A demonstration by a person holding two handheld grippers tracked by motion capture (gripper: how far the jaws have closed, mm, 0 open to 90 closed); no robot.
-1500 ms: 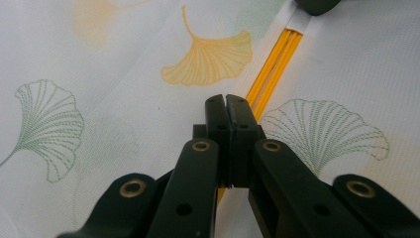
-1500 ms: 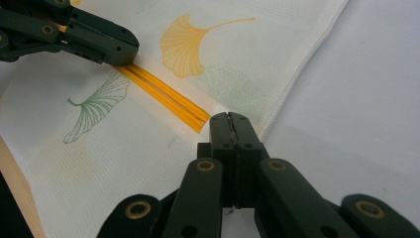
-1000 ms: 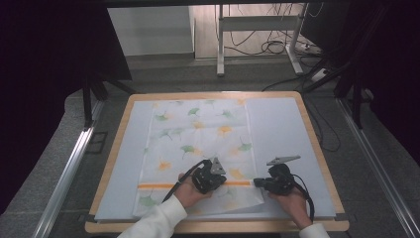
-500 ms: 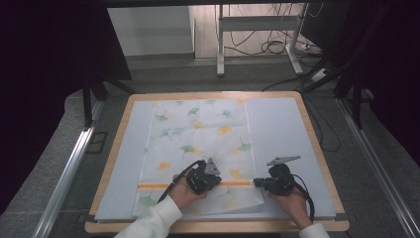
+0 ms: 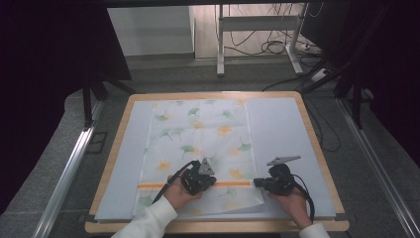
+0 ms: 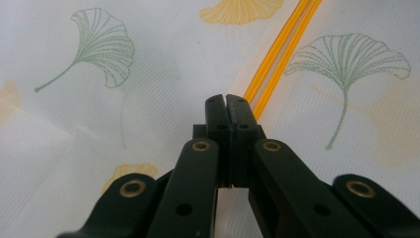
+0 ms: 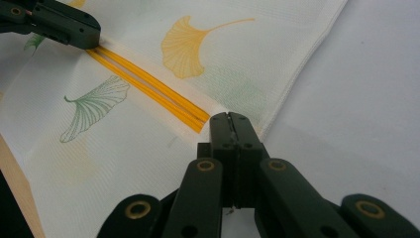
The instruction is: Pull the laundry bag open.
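Observation:
A white cloth (image 5: 198, 134) printed with green and yellow ginkgo leaves lies flat on the pale blue mat (image 5: 277, 129). An orange double stripe (image 5: 237, 183) crosses its near part. My left gripper (image 5: 210, 179) rests on the cloth (image 6: 148, 74) beside the stripe (image 6: 277, 54), jaws shut, with no cloth showing between them. My right gripper (image 5: 257, 182) sits at the cloth's right edge, where the stripe (image 7: 148, 87) ends. Its jaws (image 7: 230, 119) are shut there, seemingly pinching the edge of the cloth (image 7: 237, 64). The left gripper's black fingers (image 7: 64, 25) show far off on the stripe.
The mat covers a wood-rimmed table (image 5: 317, 148). Its bare strip (image 7: 356, 124) lies right of the cloth. The table's near wooden edge (image 7: 20, 193) is close behind my hands. Dark floor, a metal rail (image 5: 69, 168) and cables (image 5: 277, 47) surround the table.
My left gripper has slid a little to the left along the stripe. The right gripper and the cloth have stayed put.

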